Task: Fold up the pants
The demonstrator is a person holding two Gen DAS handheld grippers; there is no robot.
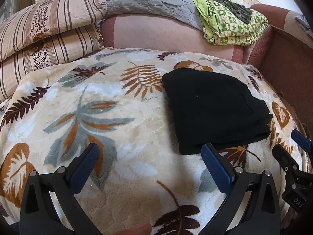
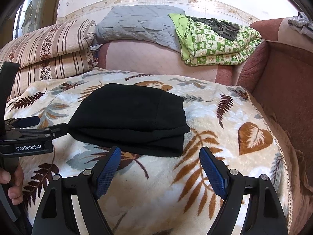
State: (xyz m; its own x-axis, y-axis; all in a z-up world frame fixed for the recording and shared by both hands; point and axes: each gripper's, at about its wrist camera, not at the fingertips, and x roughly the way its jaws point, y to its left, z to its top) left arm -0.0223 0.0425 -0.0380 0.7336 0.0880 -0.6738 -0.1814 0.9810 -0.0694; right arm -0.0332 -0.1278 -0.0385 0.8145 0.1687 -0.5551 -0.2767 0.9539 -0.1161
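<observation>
The black pants (image 2: 129,119) are lying as a compact folded bundle on the leaf-patterned blanket (image 2: 195,186). The left hand-held gripper (image 1: 150,166) and the right hand-held gripper (image 2: 160,168), both just beside the pants, are released and holding nothing. The folding is looking finished.

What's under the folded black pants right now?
The black pants lie on the leaf-print blanket. Whatever is beneath that blanket is covered. Both grippers are open, holding nothing.

The folded black pants (image 1: 213,109) lie on the leaf-patterned blanket (image 1: 117,117); the left gripper (image 1: 150,148), fingers (image 1: 215,166) spread wide, hovers just beside them.
</observation>
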